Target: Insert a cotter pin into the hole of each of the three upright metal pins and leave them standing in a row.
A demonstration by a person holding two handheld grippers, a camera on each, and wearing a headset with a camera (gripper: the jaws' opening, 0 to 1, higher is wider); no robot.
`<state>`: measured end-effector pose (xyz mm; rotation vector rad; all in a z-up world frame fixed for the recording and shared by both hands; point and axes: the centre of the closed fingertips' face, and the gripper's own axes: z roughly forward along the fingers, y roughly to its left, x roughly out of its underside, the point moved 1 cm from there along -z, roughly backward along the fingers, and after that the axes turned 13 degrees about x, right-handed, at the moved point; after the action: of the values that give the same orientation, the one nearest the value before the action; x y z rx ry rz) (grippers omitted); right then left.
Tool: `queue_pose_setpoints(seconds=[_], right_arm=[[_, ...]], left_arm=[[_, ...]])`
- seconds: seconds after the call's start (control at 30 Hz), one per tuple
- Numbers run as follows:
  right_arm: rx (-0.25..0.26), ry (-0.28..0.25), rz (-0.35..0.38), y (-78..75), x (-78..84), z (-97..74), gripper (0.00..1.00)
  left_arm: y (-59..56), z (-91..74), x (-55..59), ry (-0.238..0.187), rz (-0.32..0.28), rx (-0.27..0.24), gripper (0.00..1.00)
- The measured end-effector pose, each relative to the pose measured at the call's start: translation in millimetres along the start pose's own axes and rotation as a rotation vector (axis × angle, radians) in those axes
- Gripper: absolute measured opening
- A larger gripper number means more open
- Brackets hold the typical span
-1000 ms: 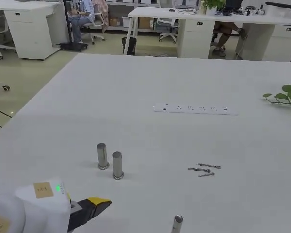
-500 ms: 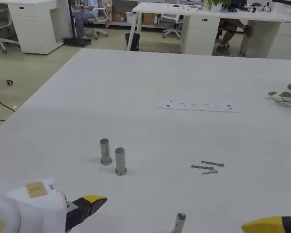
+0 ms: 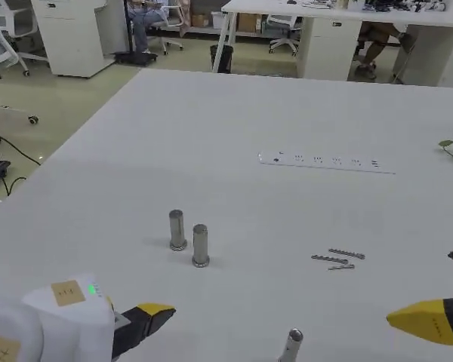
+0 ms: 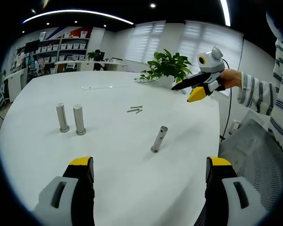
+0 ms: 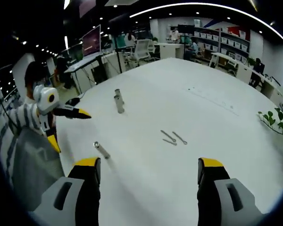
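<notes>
Metal pins (image 3: 200, 245) untouched, 0 of 3 fitted. Parts haven't moved relative to each other; the overall shift in the head view is just the headset panning.

Real change: right gripper (image 5: 148, 162) has come into the lower right of the head view, where 1 s ago only a dark tip showed at the edge. Left gripper (image 4: 150, 162) sits lower left as before. Both have jaws spread wide with nothing between them. My read is approach phase, with the right side probably heading for the cotter pins and no pick started.

Count, big to small:
- 1 white workbench (image 3: 234, 113)
- 2 grippers, both empty
- 1 power strip (image 3: 326, 162), centre-right of the head view, above the cotter pins
- 3 metal pins: 2 upright just beside each other, left of centre. The 3rd metal pin (image 3: 293, 345) is at the bottom edge, well apart from the pair and out of line. It looks to be standing on its flange, but I can't rule out a tilt.
- 3 cotter pins (image 3: 338, 259), loose cluster lying flat, right of centre, well apart from every metal pin

Row needs the 3rd one moved into line.
</notes>
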<state>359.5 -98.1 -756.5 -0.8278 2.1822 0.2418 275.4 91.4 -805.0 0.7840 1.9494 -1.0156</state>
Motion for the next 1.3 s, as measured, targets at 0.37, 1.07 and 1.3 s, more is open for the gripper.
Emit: queue_pose_setpoints(seconds=[0.37, 1.07, 1.3], right_arm=[[-0.123, -0.060, -0.168, -2.5, -17.4, 21.1, 0.67], [-0.259, 0.011, -0.317, 8.3, -11.7, 87.7, 0.39], [-0.251, 0.069, -0.395, 1.9, -1.9, 102.3, 0.38]], left_arm=[[-1.7, -2.1, -0.4, 0.000, -0.010, -0.001, 0.98], [-10.4, 8.2, 3.5, 0.007, -0.020, 0.039, 0.93], [-13.9, 9.5, 3.5, 0.004, -0.030, 0.054, 0.93]])
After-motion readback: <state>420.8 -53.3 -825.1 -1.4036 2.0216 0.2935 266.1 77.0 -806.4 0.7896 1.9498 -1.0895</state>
